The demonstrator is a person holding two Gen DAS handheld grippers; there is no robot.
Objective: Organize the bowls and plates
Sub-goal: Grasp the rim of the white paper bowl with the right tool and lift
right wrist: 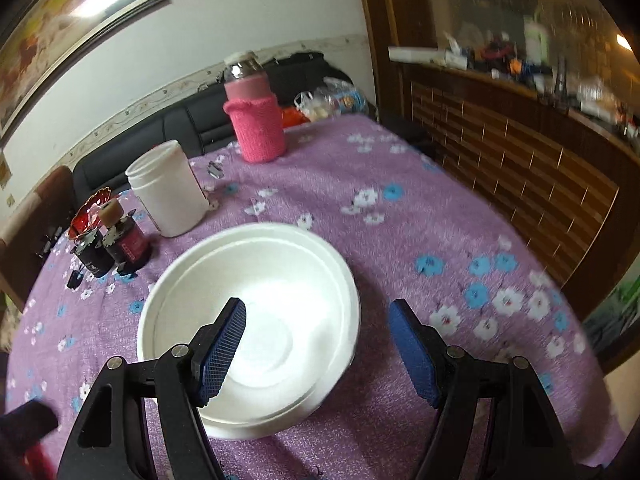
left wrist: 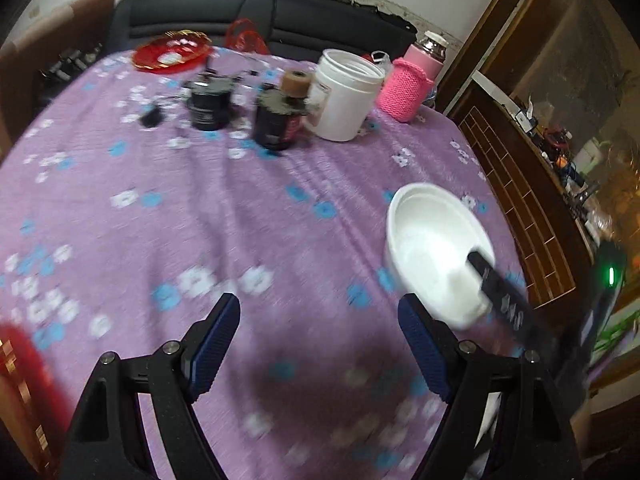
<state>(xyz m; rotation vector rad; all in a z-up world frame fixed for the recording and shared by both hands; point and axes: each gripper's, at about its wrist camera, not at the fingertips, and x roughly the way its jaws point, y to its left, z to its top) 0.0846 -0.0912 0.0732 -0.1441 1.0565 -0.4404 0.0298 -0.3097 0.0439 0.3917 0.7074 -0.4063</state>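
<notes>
the right gripper [right wrist: 316,344] is the nearer one: its fingers [right wrist: 222,350] stand wide apart and hold nothing, with the rim of the white bowl [right wrist: 256,312] between them, the left finger over the bowl's inside and the right finger outside its right edge, so a close would likely pinch the near-right wall. the bowl seems to sit nested in another white dish of the same kind, upright on the purple worktop [right wrist: 400,232]. the left gripper [left wrist: 320,344] is also wide open and empty, over bare cloth; from it the bowl [left wrist: 432,248] lies ahead and to the right, just beyond its right finger [left wrist: 424,348]. further ahead stand a white jar [right wrist: 168,192] and a pink-sleeved bottle [right wrist: 256,120], well apart from the bowl.
</notes>
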